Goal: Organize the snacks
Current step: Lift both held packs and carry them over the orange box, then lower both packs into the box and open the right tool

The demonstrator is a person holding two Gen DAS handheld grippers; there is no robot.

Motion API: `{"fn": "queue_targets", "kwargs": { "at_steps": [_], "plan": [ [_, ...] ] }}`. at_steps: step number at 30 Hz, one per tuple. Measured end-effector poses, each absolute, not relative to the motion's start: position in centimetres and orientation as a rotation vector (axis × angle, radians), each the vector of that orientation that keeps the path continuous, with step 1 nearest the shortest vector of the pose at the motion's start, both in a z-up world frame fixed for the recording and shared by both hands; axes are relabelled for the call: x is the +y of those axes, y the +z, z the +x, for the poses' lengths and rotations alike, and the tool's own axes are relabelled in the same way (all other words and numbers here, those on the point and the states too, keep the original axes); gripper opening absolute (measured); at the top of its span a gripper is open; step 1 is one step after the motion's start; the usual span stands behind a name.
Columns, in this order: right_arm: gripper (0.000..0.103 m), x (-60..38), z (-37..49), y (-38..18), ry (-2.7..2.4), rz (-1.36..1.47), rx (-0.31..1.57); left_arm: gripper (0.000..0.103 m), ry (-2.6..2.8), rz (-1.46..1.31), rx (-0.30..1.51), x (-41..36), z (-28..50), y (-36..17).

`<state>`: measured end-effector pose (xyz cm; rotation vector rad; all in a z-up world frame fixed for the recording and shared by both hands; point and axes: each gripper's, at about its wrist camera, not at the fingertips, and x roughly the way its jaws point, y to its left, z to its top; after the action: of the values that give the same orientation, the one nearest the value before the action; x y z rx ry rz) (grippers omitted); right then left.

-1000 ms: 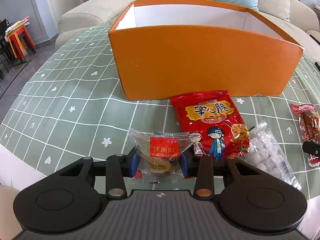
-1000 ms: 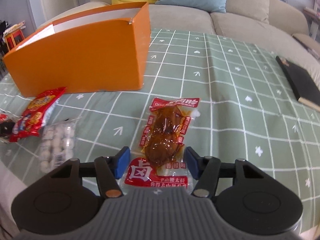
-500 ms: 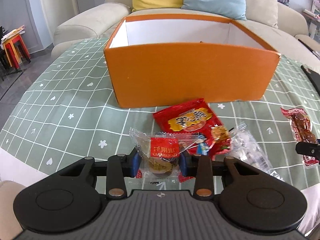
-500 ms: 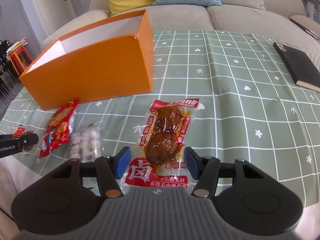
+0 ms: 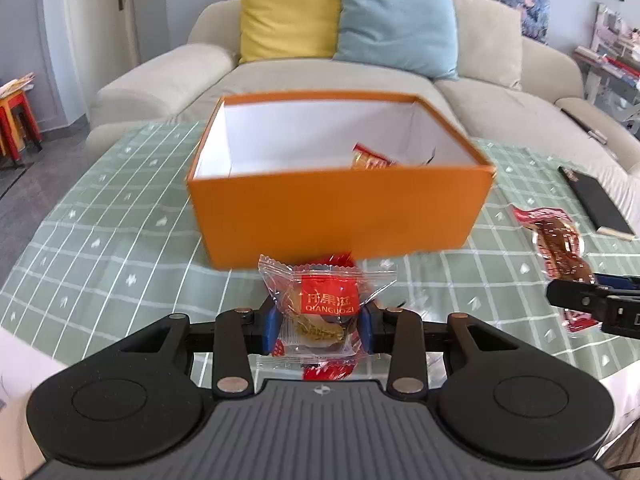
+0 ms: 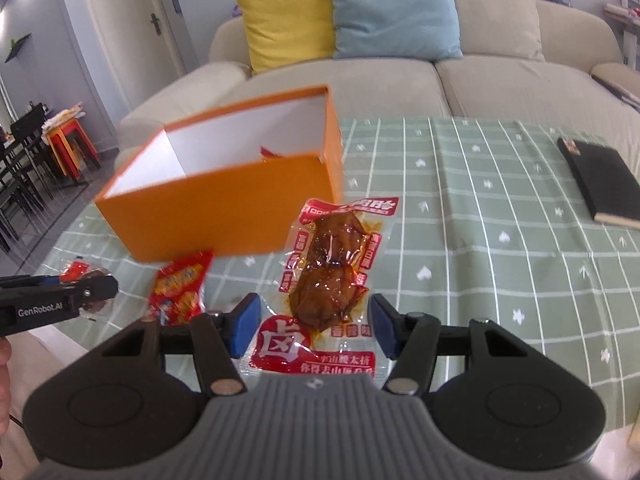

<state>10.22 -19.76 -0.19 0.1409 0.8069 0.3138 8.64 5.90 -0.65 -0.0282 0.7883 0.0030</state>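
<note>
Your left gripper (image 5: 319, 326) is clamped on a small clear snack packet (image 5: 326, 308) with a red label, its blue pads pressing both sides of the wrapper low in the centre of the left view. The packet is lifted off the green checked tablecloth (image 5: 120, 248). Just behind it, in the middle of the frame, stands the open orange box (image 5: 340, 216), with a red wrapper (image 5: 370, 158) showing inside near its right wall.

Your right gripper (image 6: 314, 330) holds a clear packet of brown braised meat (image 6: 332, 272) with red printing. The blue pads sit at the wrapper's two edges, and the packet stands up between them, raised above the cloth, at lower centre of the right view. The orange box (image 6: 224, 204) is at upper left of that frame. A red snack bag (image 6: 182, 292) lies on the cloth in front of the box, at lower left. A black notebook (image 6: 600, 180) lies at the right edge. A sofa (image 5: 168, 80) with a yellow cushion (image 5: 290, 12) and a blue cushion (image 5: 396, 20) fills the top of both views.
</note>
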Motion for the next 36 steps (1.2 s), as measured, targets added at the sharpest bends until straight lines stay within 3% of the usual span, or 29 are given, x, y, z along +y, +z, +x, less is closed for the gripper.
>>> {"fn": "queue_targets", "kwargs": {
  "at_steps": [23, 36],
  "plan": [
    [0.058, -15.9, 19.5, 8.6, 0.441, 0.091, 0.635, 0.042, -0.060, 0.057, 0.639, 5.8, 17.3, 7.4],
    [0.058, -9.2, 29.8, 6.0, 0.574, 0.038, 0.799, 0.042, -0.059, -0.024, 0.803, 8.9, 25.7, 3.8]
  ]
}}
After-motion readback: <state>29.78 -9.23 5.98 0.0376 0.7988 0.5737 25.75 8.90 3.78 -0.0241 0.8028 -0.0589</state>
